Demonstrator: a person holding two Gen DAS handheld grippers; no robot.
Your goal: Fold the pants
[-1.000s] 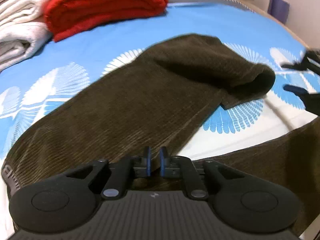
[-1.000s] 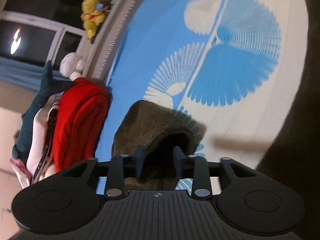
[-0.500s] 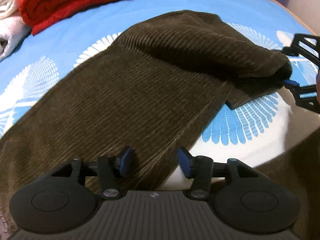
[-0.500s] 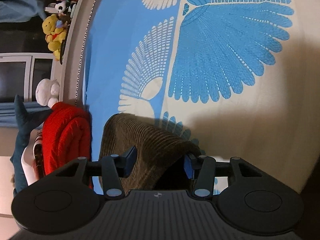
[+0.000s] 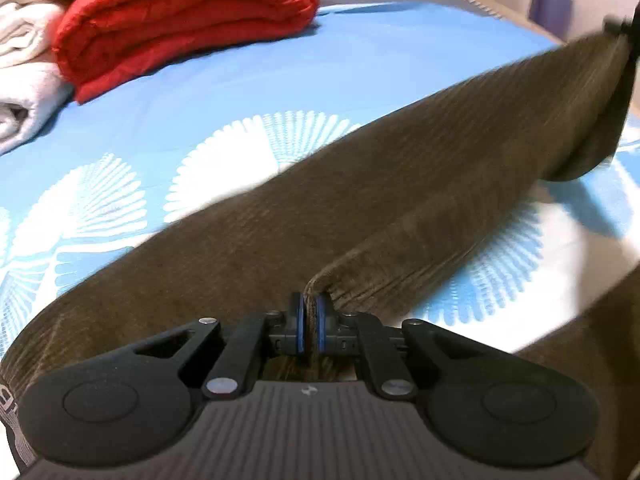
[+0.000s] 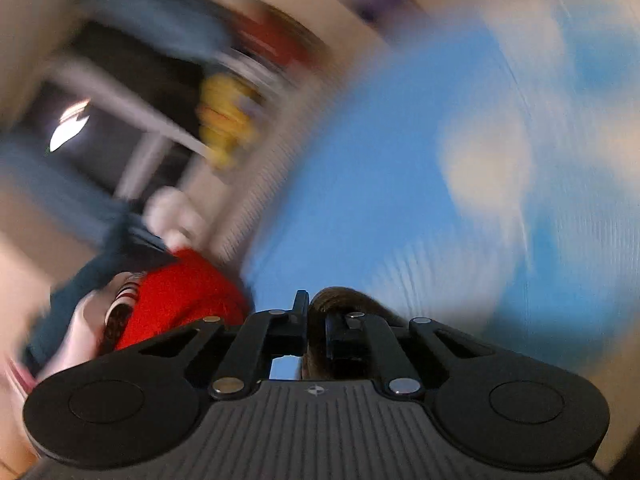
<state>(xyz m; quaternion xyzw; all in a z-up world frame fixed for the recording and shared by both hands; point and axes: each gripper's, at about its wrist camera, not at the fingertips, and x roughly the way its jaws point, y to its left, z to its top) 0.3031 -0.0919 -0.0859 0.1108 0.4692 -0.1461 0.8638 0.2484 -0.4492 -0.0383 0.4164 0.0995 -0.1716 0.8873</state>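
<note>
Brown corduroy pants (image 5: 360,200) stretch over the blue patterned bedsheet (image 5: 240,80), pinched by left gripper (image 5: 310,322) and right gripper (image 6: 316,320).

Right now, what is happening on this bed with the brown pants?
A person is folding brown corduroy pants on a blue patterned bedsheet. The left gripper is shut on the fabric edge near the camera. The right gripper is shut on the far leg end, which hangs above the bed. A folded red blanket lies behind.

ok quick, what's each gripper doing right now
Left gripper: shut on the pants.
Right gripper: shut on the pants' far end.
</note>
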